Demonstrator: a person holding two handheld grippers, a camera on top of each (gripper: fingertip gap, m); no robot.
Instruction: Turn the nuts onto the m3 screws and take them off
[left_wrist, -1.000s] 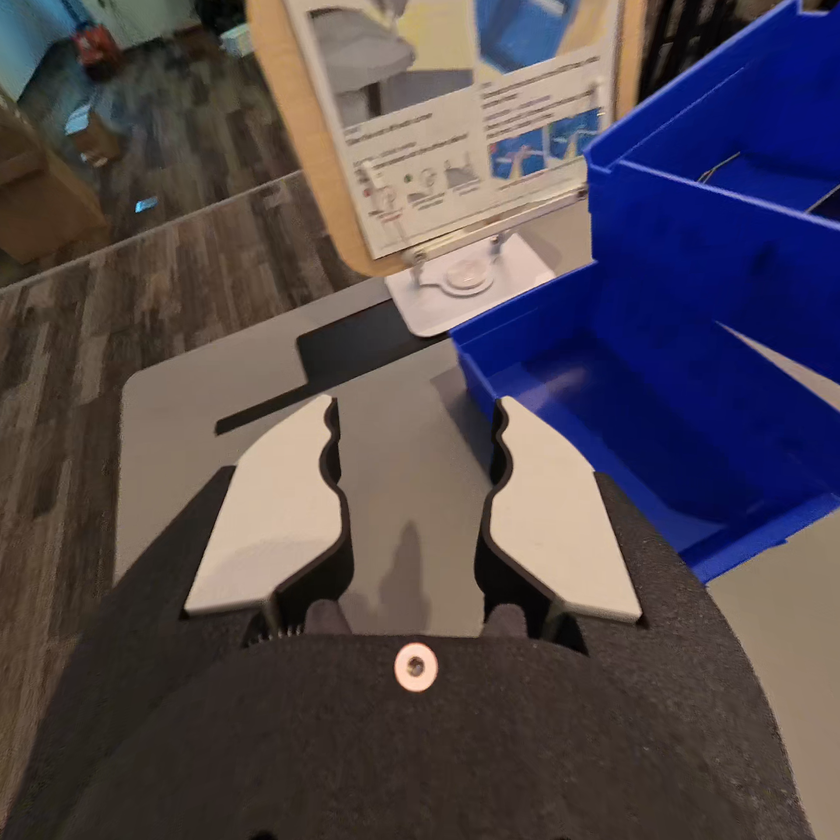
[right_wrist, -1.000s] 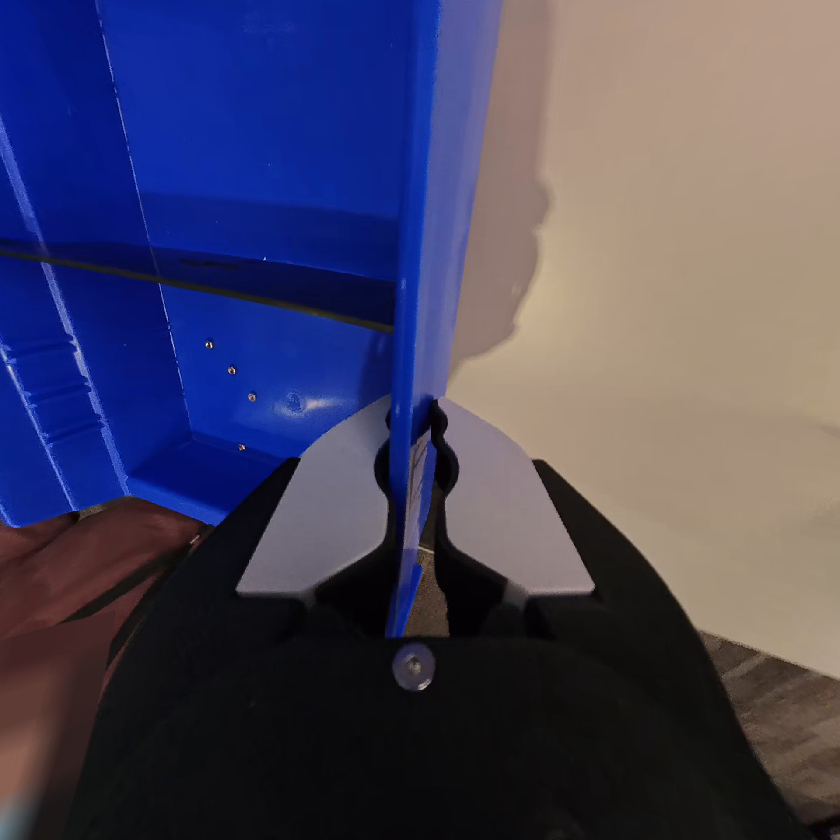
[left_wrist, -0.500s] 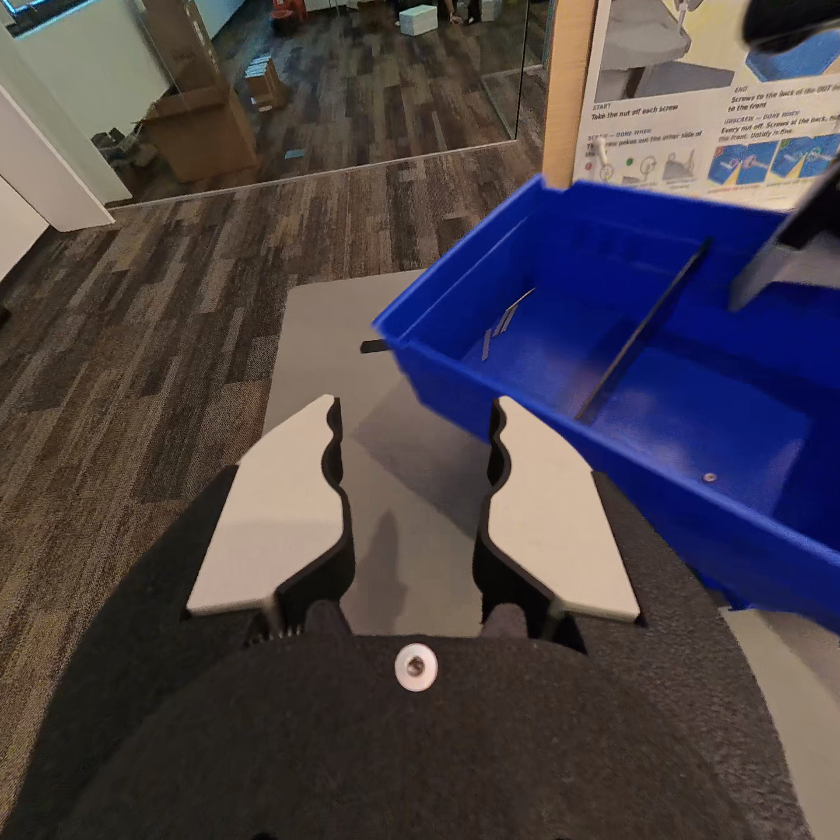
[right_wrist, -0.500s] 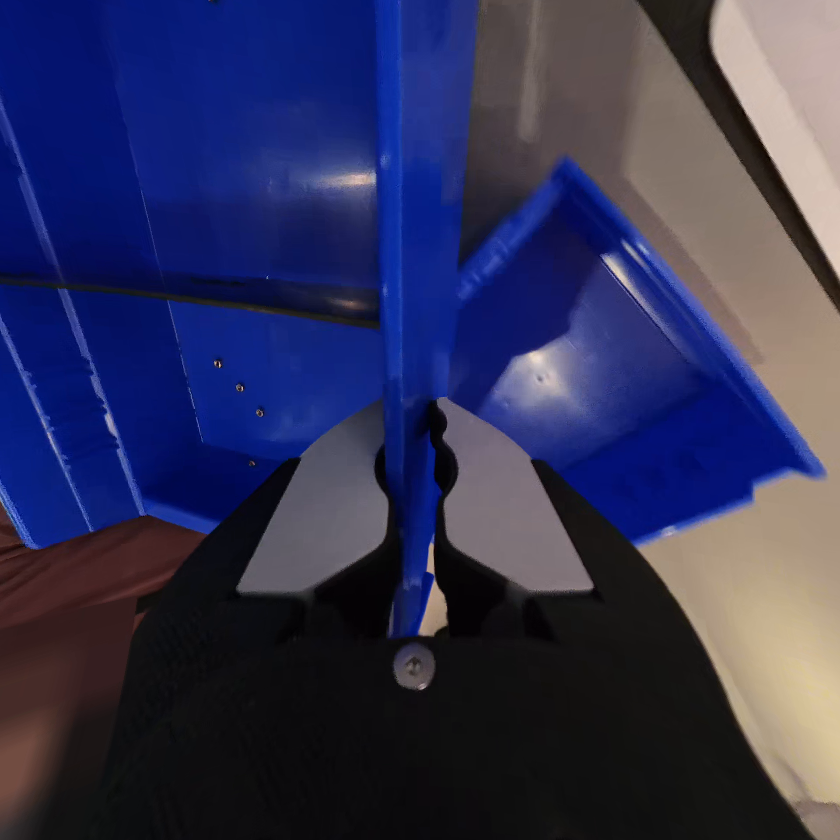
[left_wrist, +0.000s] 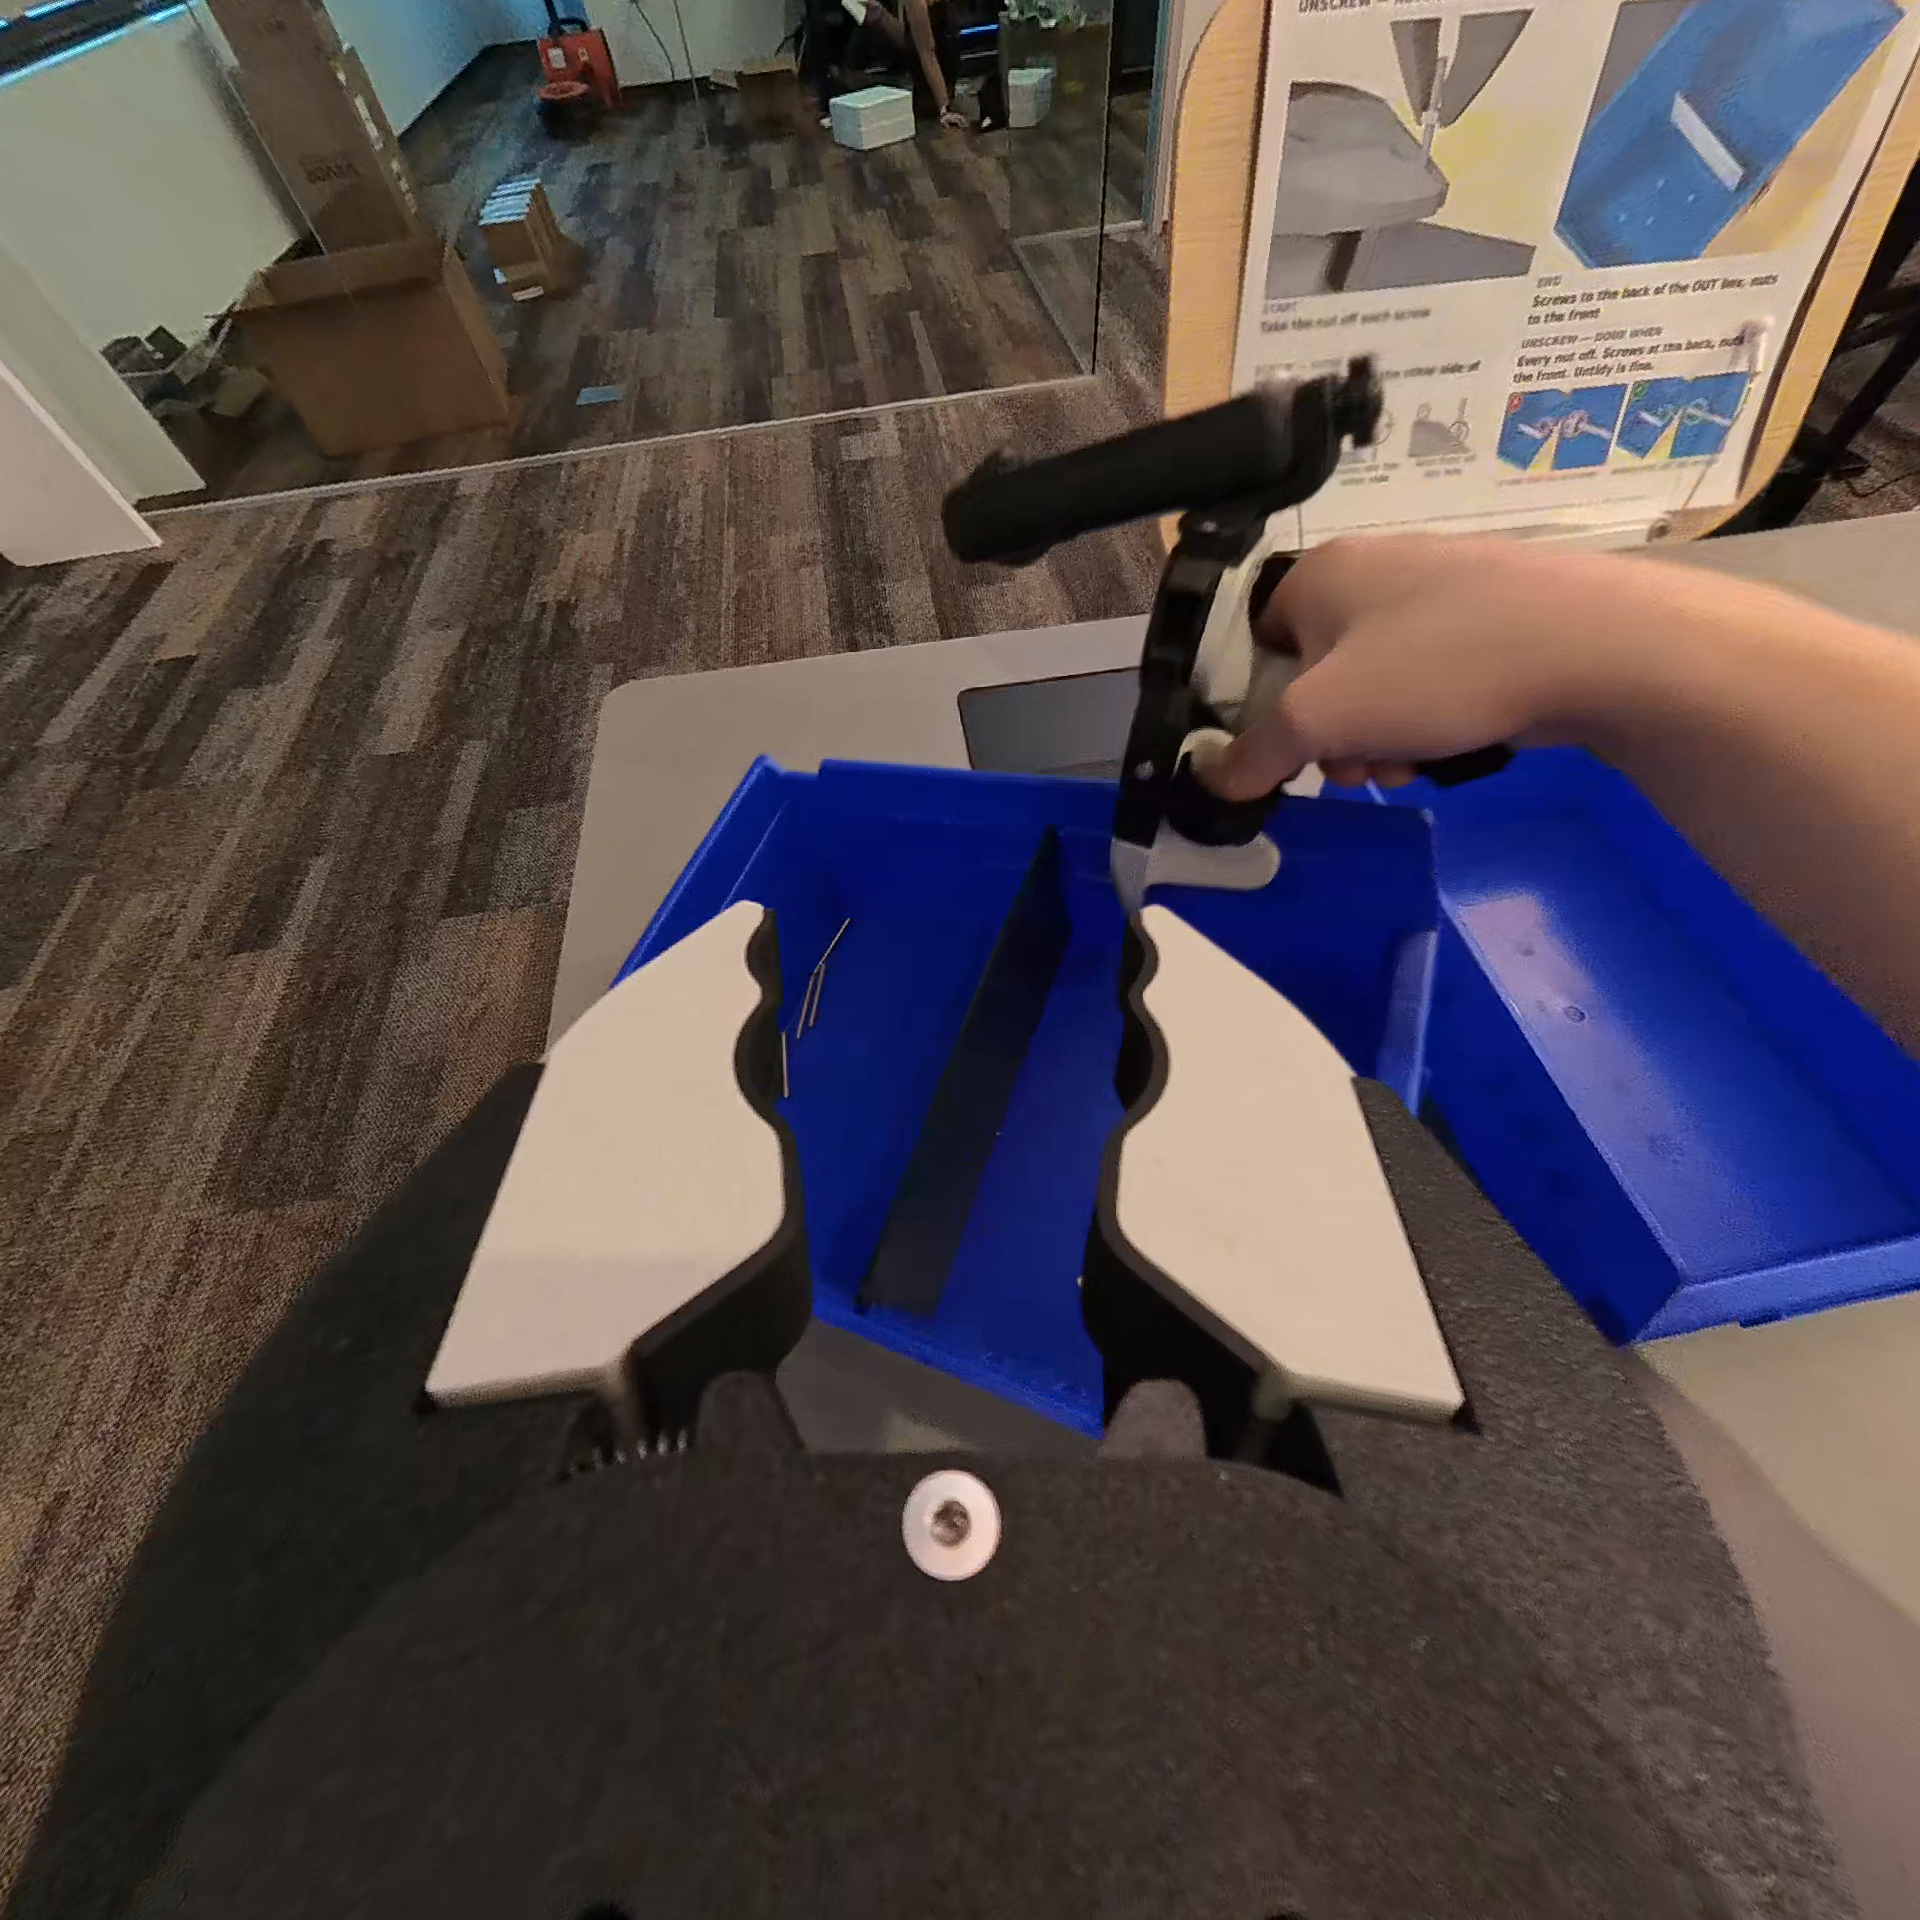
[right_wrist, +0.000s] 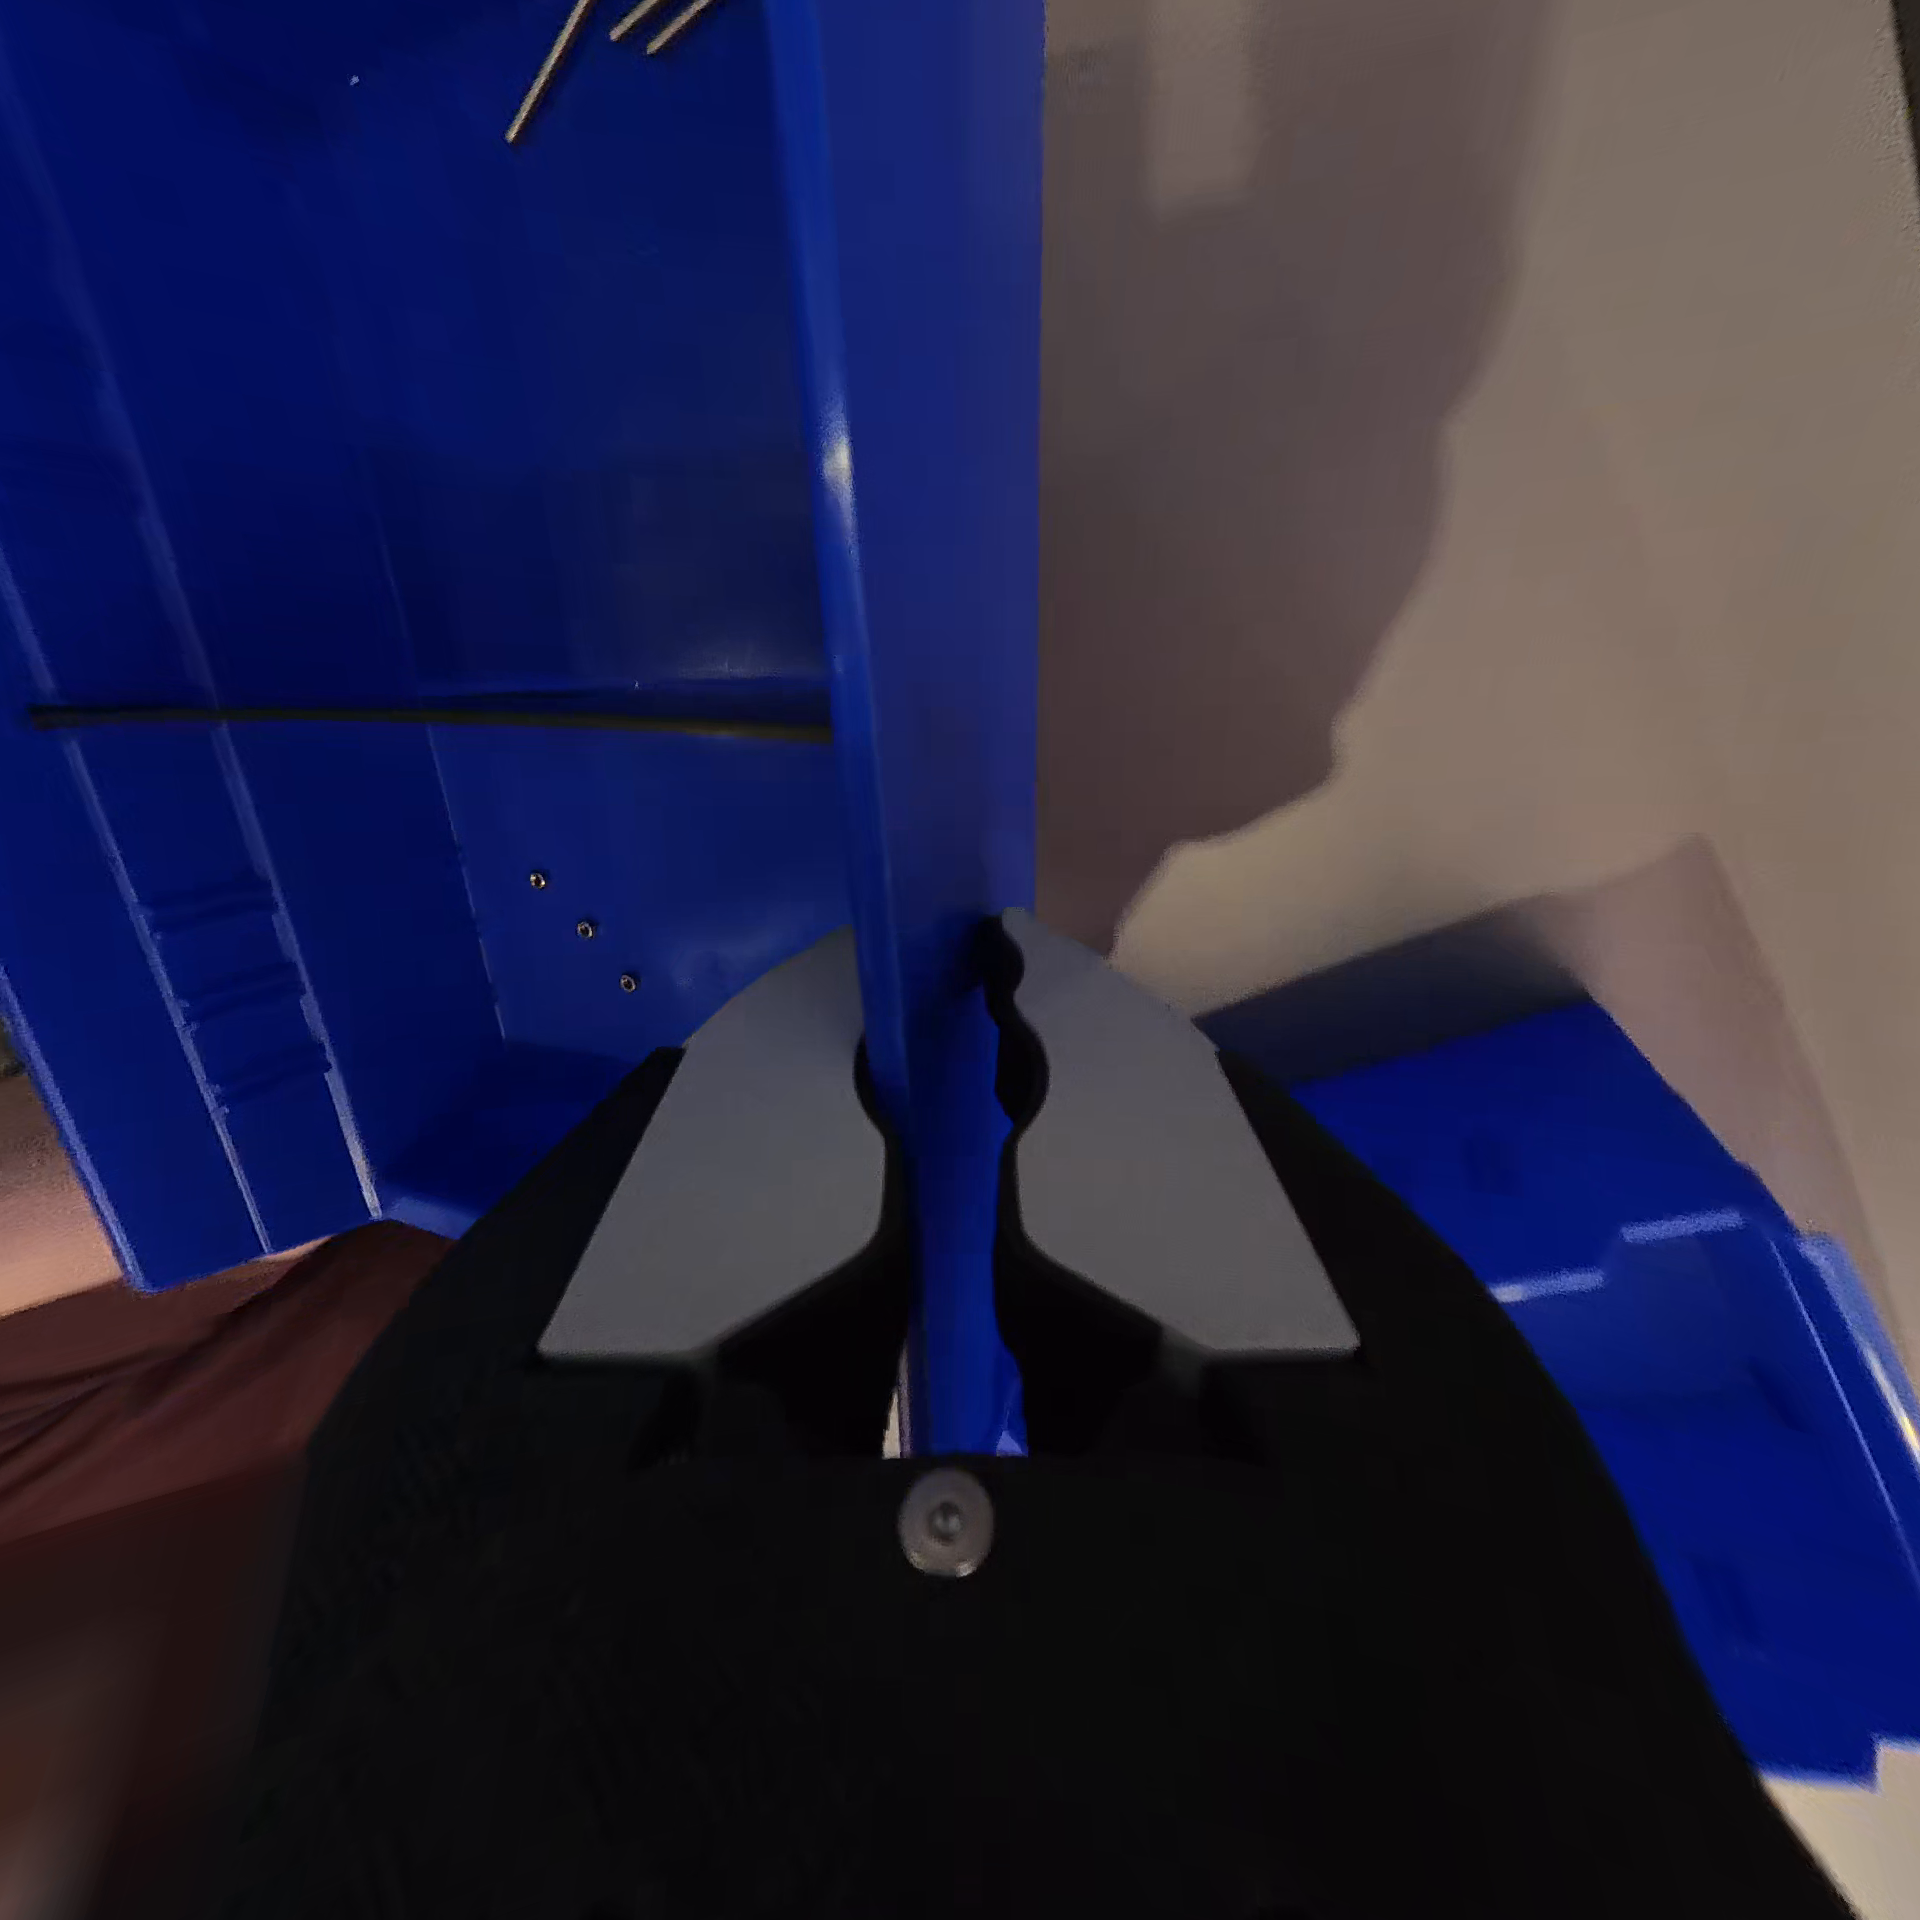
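Left wrist view: left gripper (left_wrist: 948, 1023) gapes wide, holding nothing, over a divided blue bin (left_wrist: 914, 862) on the grey table (left_wrist: 727, 717). Thin m3 screws (left_wrist: 821, 982) lie in its left compartment, long axes running away from the camera. A printed instruction sheet (left_wrist: 1507, 239) stands behind.

Right wrist view: right gripper (right_wrist: 940, 1023) is clamped on the bin's side wall (right_wrist: 904, 520) — three small nuts (right_wrist: 585, 928) rest inside, left of the wall.

1. The side wall of a blue divided bin (right_wrist: 925, 520) is being clamped between the jaws of the right gripper (right_wrist: 930, 940).
2. Thin screws (right_wrist: 540, 94) and small nuts (right_wrist: 585, 929) are being held in separate compartments.
3. A second blue bin (right_wrist: 1662, 1299) is being shown just beside it, blurred.
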